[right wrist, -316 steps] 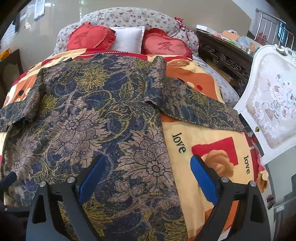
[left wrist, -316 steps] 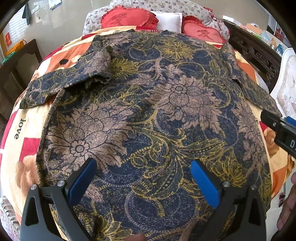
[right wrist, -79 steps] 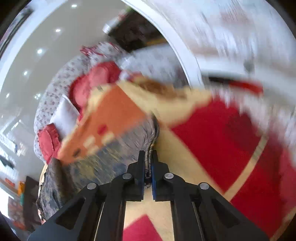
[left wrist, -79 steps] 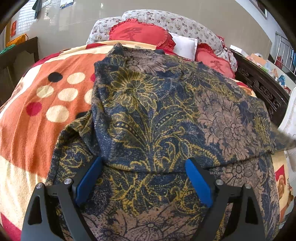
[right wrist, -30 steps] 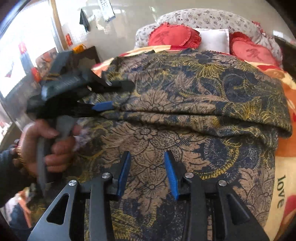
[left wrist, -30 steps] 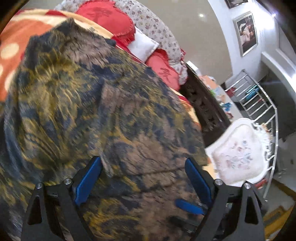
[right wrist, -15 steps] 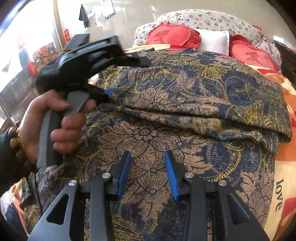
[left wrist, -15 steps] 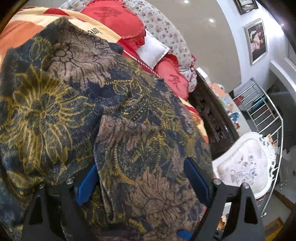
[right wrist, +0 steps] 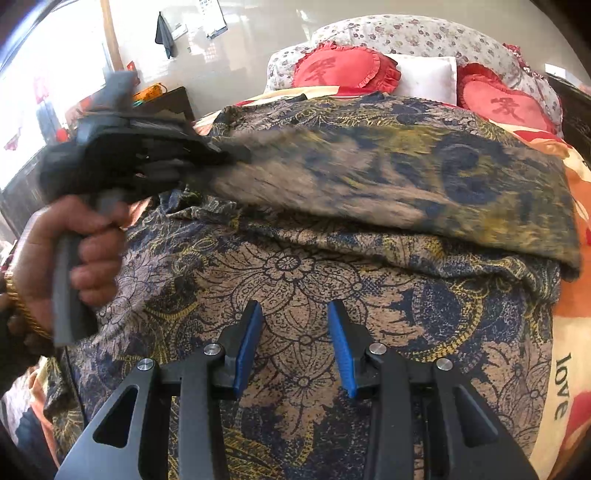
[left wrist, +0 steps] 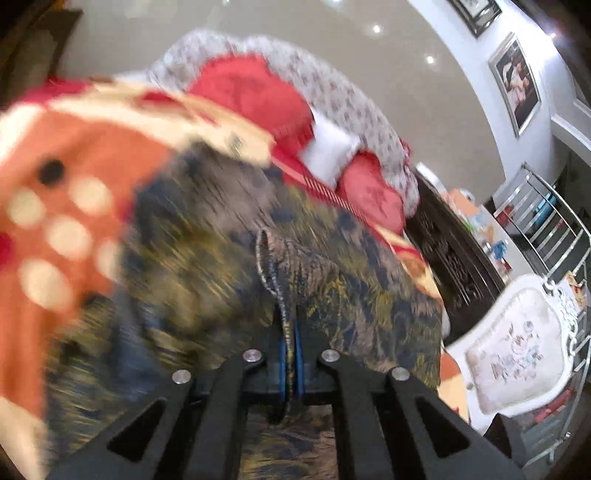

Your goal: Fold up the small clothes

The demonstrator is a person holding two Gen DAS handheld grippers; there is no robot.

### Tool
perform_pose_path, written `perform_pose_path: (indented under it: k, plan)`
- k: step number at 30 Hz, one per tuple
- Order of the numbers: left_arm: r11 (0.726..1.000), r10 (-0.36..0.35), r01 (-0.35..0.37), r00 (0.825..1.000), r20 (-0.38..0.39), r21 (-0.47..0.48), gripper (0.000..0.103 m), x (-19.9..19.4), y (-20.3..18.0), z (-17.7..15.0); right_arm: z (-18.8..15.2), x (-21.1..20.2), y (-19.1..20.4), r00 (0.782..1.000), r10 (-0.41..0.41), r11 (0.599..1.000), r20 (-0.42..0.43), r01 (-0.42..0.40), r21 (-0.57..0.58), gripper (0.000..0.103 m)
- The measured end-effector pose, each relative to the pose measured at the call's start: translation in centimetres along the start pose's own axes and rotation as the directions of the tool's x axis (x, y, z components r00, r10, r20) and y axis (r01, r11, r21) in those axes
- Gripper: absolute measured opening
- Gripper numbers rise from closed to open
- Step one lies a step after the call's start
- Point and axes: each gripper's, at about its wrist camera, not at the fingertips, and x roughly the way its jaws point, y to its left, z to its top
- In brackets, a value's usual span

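the shirt (right wrist: pixel 295 280), dark blue with tan and gold flowers, lies spread over the bed (right wrist: pixel 569 369), filling most of my right view; a folded-over part of it (right wrist: pixel 388 184) runs across from nine o'clock to three o'clock, blurred, resting on the flat layer below; my left gripper (left wrist: pixel 290 354) has its blue pads (left wrist: pixel 299 369) pressed together on a thin edge of the shirt (left wrist: pixel 280 295), which stands up from the jaws toward twelve o'clock; in the right view that same gripper (right wrist: pixel 236 155) shows at ten o'clock, my left hand (right wrist: pixel 70 251) wrapped round its handle at nine o'clock, its tip at the end of the folded part; my right gripper (right wrist: pixel 293 343) sits at six o'clock with its jaws parted by a moderate gap, holding nothing, its blue pads (right wrist: pixel 247 343) over the flat cloth; i cannot tell whether they touch it; past the shirt, at twelve to one o'clock, two red pillows (right wrist: pixel 343 70) flank a white pillow (right wrist: pixel 424 79) against a flowered headboard (right wrist: pixel 406 33); the bedspread (right wrist: pixel 561 380) at four o'clock reads "love"; in the left view an orange dotted part of the bedspread (left wrist: pixel 55 221) is at nine o'clock and a white chair (left wrist: pixel 517 339) at four o'clock.
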Motion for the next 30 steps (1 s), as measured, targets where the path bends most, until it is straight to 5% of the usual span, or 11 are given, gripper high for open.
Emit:
perform_pose_path:
  k: [9, 13, 17, 21, 23, 25, 27, 30]
  plan:
    - [0.978, 0.209, -0.208, 0.977, -0.033, 0.029, 0.004, 0.6, 5.5, 1.8, 0.0, -0.1, 0.0, 1.0, 0.003, 1.0, 0.0, -0.003, 0.002, 0.025]
    - [0.974, 0.224, -0.222, 0.972, -0.065, 0.037, 0.004, 1.4, 5.9, 1.0, 0.0, -0.1, 0.0, 1.0, 0.004, 1.0, 0.0, -0.004, 0.004, 0.025]
    - [0.968, 0.247, -0.242, 0.966, -0.08, 0.066, 0.028, 1.3, 5.6, 1.1, 0.1, -0.2, -0.2, 1.0, 0.011, 1.0, -0.002, -0.011, 0.012, 0.025]
    - [0.953, 0.273, -0.285, 0.955, 0.119, 0.103, 0.068, -2.7, 3.3, 2.2, 1.1, -4.2, -3.0, 0.993, 0.007, 0.994, 0.115, -0.02, 0.109, 0.025]
    - [0.95, 0.258, -0.283, 0.949, 0.181, 0.131, 0.071, -3.1, 1.7, 2.6, 2.6, -6.9, -5.4, 0.966, -0.121, 0.986, 0.228, 0.09, 0.141, 0.025]
    - [0.943, 0.262, -0.287, 0.952, 0.16, 0.168, 0.071, -1.6, 0.6, 2.5, 4.4, -7.5, -7.5, 0.942, -0.204, 0.97, 0.265, 0.158, 0.184, 0.021]
    - [0.934, 0.276, -0.291, 0.956, 0.101, 0.207, 0.071, 1.1, 0.0, 1.9, 7.1, -5.5, -9.5, 0.959, -0.184, 0.977, 0.215, 0.153, 0.151, 0.002]
    - [0.91, 0.358, -0.354, 0.933, 0.022, 0.215, 0.07, 4.5, 0.7, 0.4, 8.2, -1.2, -11.5, 0.966, -0.24, 0.97, 0.096, 0.236, 0.052, 0.0]
